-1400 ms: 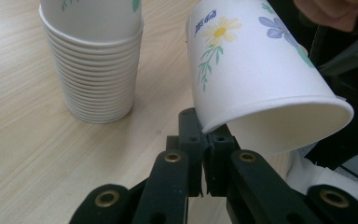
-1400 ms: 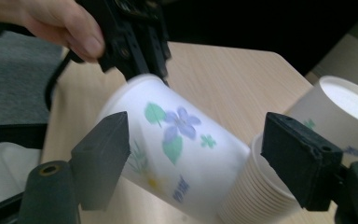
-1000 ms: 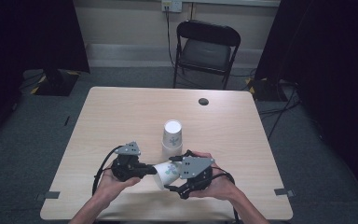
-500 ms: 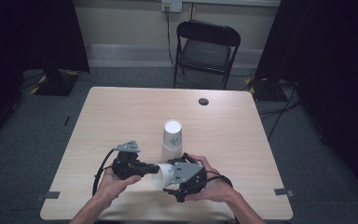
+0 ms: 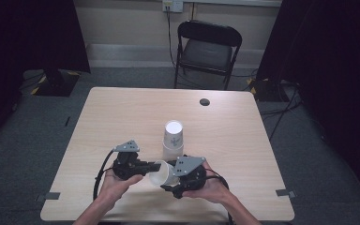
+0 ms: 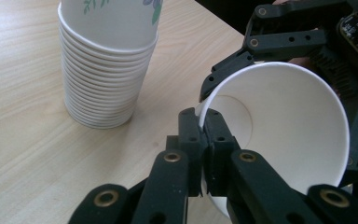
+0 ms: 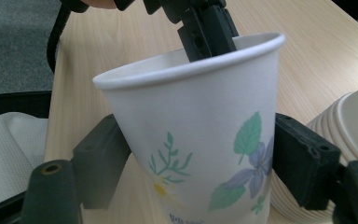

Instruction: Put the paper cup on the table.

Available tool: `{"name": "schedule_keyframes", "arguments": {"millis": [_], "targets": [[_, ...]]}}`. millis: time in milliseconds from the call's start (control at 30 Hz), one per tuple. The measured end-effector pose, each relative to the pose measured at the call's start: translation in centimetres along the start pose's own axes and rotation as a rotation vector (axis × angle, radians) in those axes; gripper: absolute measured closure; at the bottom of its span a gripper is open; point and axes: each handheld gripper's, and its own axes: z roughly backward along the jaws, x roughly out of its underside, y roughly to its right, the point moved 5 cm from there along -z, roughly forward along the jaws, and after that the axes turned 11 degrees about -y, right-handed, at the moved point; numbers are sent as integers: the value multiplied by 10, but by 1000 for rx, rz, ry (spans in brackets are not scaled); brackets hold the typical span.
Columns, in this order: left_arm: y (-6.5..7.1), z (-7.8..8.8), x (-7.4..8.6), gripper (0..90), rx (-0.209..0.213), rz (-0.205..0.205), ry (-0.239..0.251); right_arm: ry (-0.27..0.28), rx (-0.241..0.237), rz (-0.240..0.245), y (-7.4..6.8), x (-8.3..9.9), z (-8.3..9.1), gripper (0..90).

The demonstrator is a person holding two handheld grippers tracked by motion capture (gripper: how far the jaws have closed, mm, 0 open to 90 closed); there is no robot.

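Note:
A white paper cup (image 5: 159, 173) with a leaf and flower print lies on its side in the air between both hands, low over the table's near edge. My left gripper (image 5: 151, 166) is shut on its rim (image 6: 204, 122), one finger inside the cup and one outside. My right gripper (image 5: 168, 180) straddles the cup's body (image 7: 191, 116). Its jaws have just been closing, and both pads (image 7: 303, 158) now lie against the cup's sides. A tall stack of the same cups (image 5: 173, 138) stands upside down on the table just behind the grippers (image 6: 105, 60).
The light wooden table (image 5: 122, 117) has a small black round thing (image 5: 205, 101) near its far edge. A black folding chair (image 5: 206, 47) stands behind the table. Dark curtains hang at both sides.
The right gripper's jaws have drawn in around the cup, from standing wide of it to touching its sides. The left gripper has kept its pinch on the rim and stayed put.

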Motion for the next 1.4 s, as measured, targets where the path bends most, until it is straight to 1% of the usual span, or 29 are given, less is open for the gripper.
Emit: {"name": "schedule_keyframes", "arguments": {"millis": [100, 200, 233, 267, 367, 400, 467, 533, 667, 733, 800, 833, 900, 933, 1067, 1133, 1233, 1333, 1400], "targets": [[-1, 0, 0, 885, 6, 11, -5, 2, 40, 25, -4, -3, -2, 230], [0, 0, 1, 885, 16, 16, -11, 12, 57, 55, -6, -6, -2, 222], [1, -1, 1, 885, 26, 22, -14, 17, 58, 61, -7, -7, -3, 214], [1, -3, 1, 885, 33, 20, -30, 20, 54, 69, -8, -8, -3, 210], [4, -8, 2, 884, 39, 17, -49, 14, 45, 88, -11, -11, -6, 199], [4, -9, 2, 884, 39, 25, -53, 12, 39, 85, -12, -11, -7, 197], [3, -10, 3, 884, 44, 35, -66, 15, 42, 87, -12, -11, -8, 203], [2, -10, 4, 884, 48, 43, -61, 18, 50, 91, -12, -10, -7, 217], [2, -9, 4, 880, 49, 40, -57, 24, 60, 98, -13, -10, -5, 249], [1, -8, 3, 855, 36, 48, -47, 31, 65, 98, -13, -11, -4, 278], [1, -7, 3, 815, 30, 46, -38, 47, 72, 84, -12, -11, -3, 286], [1, -6, 4, 787, 29, 33, -44, 56, 68, 70, -10, -11, -2, 282], [3, -6, 4, 785, 34, 28, -32, 62, 74, 48, -7, -10, -1, 284], [3, -5, 4, 753, 23, 28, -26, 64, 69, 41, -6, -9, 0, 285], [0, -3, 2, 709, 19, 39, -9, 69, 63, 10, -4, -7, 1, 283], [0, -1, 2, 669, 16, 42, 4, 66, 64, -3, -2, -5, 1, 281], [0, 1, 1, 621, 17, 28, 14, 65, 58, -29, -1, -2, 2, 279], [2, 3, -1, 541, 15, -1, 28, 66, 60, -62, 2, 1, 4, 278], [2, 4, -2, 493, 10, -5, 42, 67, 68, -82, 4, 3, 6, 278]]}}
